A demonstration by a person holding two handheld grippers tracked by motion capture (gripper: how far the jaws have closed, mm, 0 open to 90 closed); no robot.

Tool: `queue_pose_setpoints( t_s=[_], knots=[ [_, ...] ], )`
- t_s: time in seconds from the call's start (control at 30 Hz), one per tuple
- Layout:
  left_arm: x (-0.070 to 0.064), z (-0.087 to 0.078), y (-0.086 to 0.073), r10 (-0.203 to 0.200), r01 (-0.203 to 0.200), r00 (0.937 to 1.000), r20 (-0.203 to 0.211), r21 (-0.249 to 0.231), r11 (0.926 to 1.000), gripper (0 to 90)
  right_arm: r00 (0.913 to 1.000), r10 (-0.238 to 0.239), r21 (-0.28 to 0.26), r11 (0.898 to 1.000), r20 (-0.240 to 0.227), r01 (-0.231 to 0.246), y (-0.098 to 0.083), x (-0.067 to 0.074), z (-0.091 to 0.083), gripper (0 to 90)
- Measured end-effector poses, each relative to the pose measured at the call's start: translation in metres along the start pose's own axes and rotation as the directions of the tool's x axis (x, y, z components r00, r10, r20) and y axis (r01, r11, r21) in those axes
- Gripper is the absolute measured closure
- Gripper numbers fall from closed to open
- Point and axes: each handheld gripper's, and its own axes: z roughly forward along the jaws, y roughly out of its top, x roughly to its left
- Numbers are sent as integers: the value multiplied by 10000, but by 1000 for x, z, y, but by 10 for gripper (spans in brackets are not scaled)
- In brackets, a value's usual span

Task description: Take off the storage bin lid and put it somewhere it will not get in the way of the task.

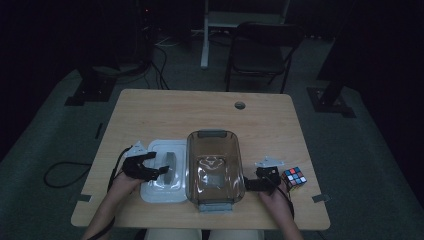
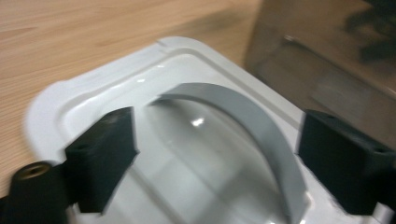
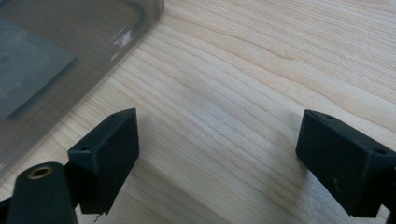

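1. High view: a white lid [image 1: 164, 175] lay flat on the tabletop [image 1: 150, 115], touching the left side of a clear smoky bin [image 1: 215, 167]. The left claw [image 1: 161, 170] hovered over the lid's grey handle [image 1: 169, 161]. The right claw [image 1: 250, 184] sat just beside the bin's right wall, with a colour cube [image 1: 294, 177] near it on the far side. A folding chair [image 1: 262, 50] stood beyond the tabletop.

2. Left gripper view: the left claw [image 2: 217, 158] stood released, its jaws wide on either side of the arched grey handle [image 2: 252, 126] without pressing on it. The lid [image 2: 70, 93] filled the space below; its glossy surface showed highlights. The bin [image 2: 327, 60] was at the upper right.

3. Right gripper view: the right claw [image 3: 217, 158] was released and held nothing; bare wood lay between the jaws. A corner of the bin [image 3: 70, 42] sat at the upper left.

4. Handling judgement: the lid appeared to be light, stiff moulded plastic, smooth and likely slippery at its flat faces and rim. The raised handle was the sound place to take hold, gripped across its narrow band near the crown. A grip taken off-centre would probably let the lid tilt.
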Motion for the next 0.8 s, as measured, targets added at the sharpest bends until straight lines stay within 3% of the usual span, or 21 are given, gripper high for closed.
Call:
queue_pose_setpoints(
  t_s=[0.07, 0.17, 0.27, 0.33, 0.4, 0.47, 0.53, 0.57, 0.6, 0.8],
  knots=[
    [3, -4, -2, -219, 214, 9994, -271, -190, 9996, 87, 10000, -1, 0, 10000, -1, 1, 0, 0, 0, 131],
    [5, -12, -4, -417, 344, 9932, -1089, -682, 9971, 87, 10000, 1, -2, 10000, -1, -1, 0, 0, 0, 131],
    [8, -20, -4, -737, 551, 9787, -1917, -1004, 9934, 87, 10000, 5, 0, 10000, -2, -5, 0, 0, 0, 131],
    [12, -23, -6, -1139, 927, 9711, -2095, -1082, 9898, 6, 10000, 3, -1, 10000, -2, -3, 0, 0, 0, 131],
    [16, -27, -8, -1357, 1108, 9643, -2272, -1193, 9867, 5, 10000, 2, -2, 10000, 0, -2, 0, 0, 0, 131],
    [19, -30, -11, -1534, 1253, 9513, -2675, -1192, 9849, 5, 10000, 0, 0, 10000, -1, 0, 0, 0, 0, 131],
    [22, -33, -15, -1915, 1594, 9393, -2847, -1322, 9783, 5, 10000, 2, -2, 10000, 0, -2, 0, 0, 0, 131],
    [24, -35, -17, -2034, 1700, 9310, -3032, -1329, 9764, 6, 10000, -1, -2, 10000, 0, 1, 0, 0, 0, 131],
    [25, -35, -19, -2177, 1838, 9183, -3308, -1308, 9742, 6, 10000, -1, -2, 10000, -1, 1, 0, 0, 0, 131],
    [33, -44, -28, -2724, 2368, 8691, -4129, -1363, 9619, 6, 10000, -1, -1, 10000, -2, 1, 0, 0, 0, 131]
  ],
)
